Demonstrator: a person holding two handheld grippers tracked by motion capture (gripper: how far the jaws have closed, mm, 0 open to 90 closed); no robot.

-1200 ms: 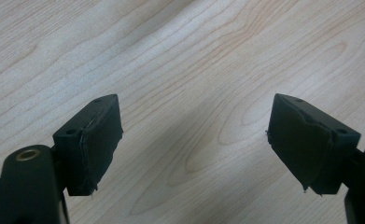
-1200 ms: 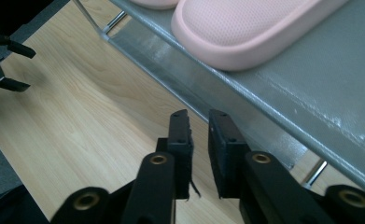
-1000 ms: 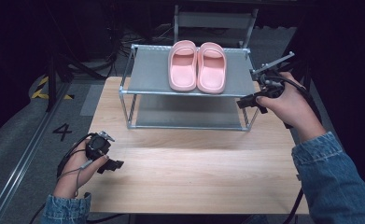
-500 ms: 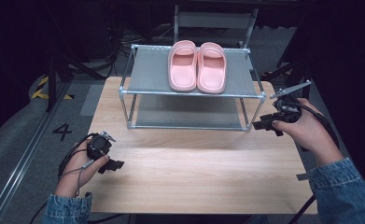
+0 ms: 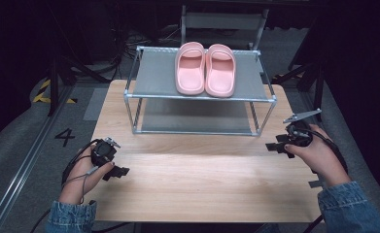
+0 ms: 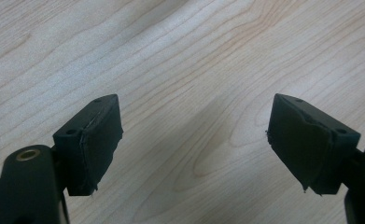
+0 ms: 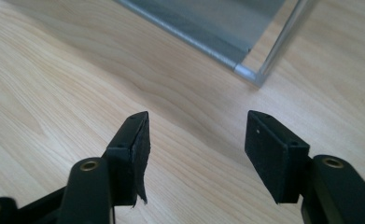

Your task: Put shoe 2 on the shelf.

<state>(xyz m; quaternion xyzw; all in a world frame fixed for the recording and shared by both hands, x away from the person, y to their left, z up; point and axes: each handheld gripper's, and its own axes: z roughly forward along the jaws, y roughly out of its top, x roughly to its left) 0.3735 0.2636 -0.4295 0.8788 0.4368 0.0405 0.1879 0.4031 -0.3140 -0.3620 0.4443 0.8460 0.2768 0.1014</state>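
Observation:
A pair of pink slippers (image 5: pixel 205 69) lies side by side on the top shelf of a grey metal rack (image 5: pixel 153 73) at the back of the wooden table (image 5: pixel 202 194). My left gripper (image 5: pixel 117 170) rests at the table's front left, open, with bare wood between its jaws (image 6: pixel 194 140). My right gripper (image 5: pixel 279 148) is low over the table's right side, in front of the rack's right leg. Its jaws have just been opening and stand wide with nothing between them (image 7: pixel 196 140). The rack's lower corner (image 7: pixel 245 70) lies just ahead of it.
The rack has a lower shelf (image 5: pixel 192 116) with nothing on it. A grey chair (image 5: pixel 224 22) stands behind the table. On the floor to the left are a painted "4" (image 5: pixel 65 137) and a metal rail (image 5: pixel 17 179). Cables trail from both grippers.
My right hand has come down and toward the front from beside the rack's top shelf to just above the table. The left hand has stayed put.

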